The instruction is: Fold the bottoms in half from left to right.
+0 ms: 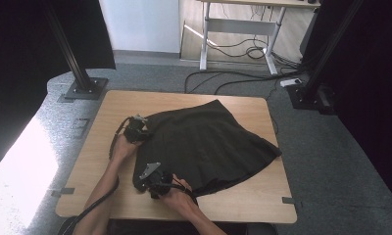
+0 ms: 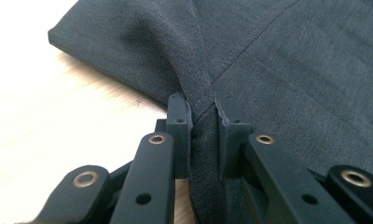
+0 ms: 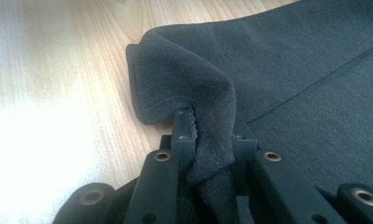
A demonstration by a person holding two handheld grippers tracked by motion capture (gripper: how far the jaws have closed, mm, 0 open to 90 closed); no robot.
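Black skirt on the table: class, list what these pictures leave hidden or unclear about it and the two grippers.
- High view: jaws of the left gripper and right gripper are too small to read.
- High view: the table beneath the skirt is covered by the cloth.
- Both gripper views: the pinched fold's lower end runs off the bottom edge.

Counted on the table (image 1: pixel 243 200): one dark skirt (image 1: pixel 208 147), two grippers (image 1: pixel 135 129) (image 1: pixel 152 178) at its near edge.

Light wooden surface (image 1: pixel 243 200) sits on grey carpet floor (image 1: pixel 331 161), with a white-legged desk (image 1: pixel 243 24) and tangled black cables (image 1: pixel 233 76) behind.
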